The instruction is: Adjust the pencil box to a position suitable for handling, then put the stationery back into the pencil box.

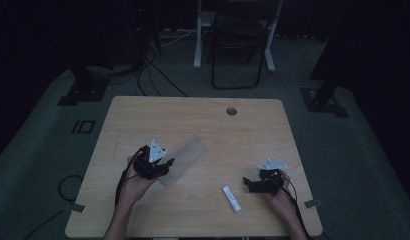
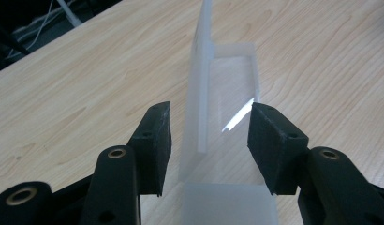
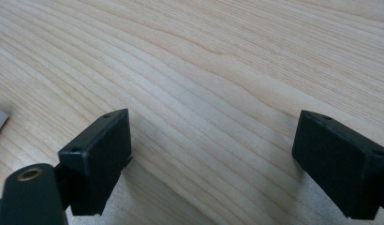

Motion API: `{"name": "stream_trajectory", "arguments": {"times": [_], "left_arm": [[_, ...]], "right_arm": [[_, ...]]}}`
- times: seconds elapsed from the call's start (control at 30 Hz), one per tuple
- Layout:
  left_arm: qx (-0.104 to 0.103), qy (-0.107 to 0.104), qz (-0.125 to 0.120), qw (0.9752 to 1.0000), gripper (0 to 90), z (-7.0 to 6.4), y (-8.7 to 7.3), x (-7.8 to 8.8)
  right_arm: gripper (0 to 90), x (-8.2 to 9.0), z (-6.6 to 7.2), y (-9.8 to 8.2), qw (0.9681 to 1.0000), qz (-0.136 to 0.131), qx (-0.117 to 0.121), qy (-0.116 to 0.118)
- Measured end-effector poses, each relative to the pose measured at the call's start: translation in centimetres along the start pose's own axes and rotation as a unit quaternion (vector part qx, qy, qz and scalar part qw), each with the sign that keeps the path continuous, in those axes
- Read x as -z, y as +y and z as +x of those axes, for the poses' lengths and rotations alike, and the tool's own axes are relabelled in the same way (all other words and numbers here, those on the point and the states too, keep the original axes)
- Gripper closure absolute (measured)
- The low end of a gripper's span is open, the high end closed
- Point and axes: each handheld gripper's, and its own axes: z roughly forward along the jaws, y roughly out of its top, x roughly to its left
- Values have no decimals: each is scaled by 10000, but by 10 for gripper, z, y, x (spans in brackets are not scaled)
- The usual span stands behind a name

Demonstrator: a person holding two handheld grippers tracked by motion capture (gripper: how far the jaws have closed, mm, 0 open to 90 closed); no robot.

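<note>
Counter: pale wood-grain counter [image 1: 203,125], rounded corners, a small round port [image 1: 231,111] near its far edge.
Room: dim; grey carpet, cables and a folding chair [image 1: 236,45] beyond the counter.
Clear box: long translucent plastic box [image 1: 184,157] lying on the counter left of centre.
Left gripper: left gripper [image 2: 209,136] spread apart around the box's near end, one upright wall between the pads, neither pressing it.
Right gripper: right gripper [image 3: 211,154] spread wide over bare wood, a small white block [image 1: 232,198] just beside it.
</note>
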Motion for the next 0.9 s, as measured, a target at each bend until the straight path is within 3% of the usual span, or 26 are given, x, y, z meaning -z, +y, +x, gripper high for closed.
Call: {"name": "stream_trajectory", "arguments": {"times": [0.4, 0.77, 0.8, 0.9], "left_arm": [[-104, -144, -325, 9993, 491, -17, 13, 9], [-222, -329, -401, 9984, 486, -33, 22, 5], [-273, -442, -412, 9978, 486, -40, 24, 1], [-343, -491, -412, 9974, 486, -44, 26, -1]], "right_arm": [[119, 0, 0, 0, 10000, -4, 1, -1], [119, 0, 0, 0, 10000, -4, -2, -1], [119, 0, 0, 0, 10000, -5, -1, -1], [119, 0, 0, 0, 10000, -4, -1, -1]]}}
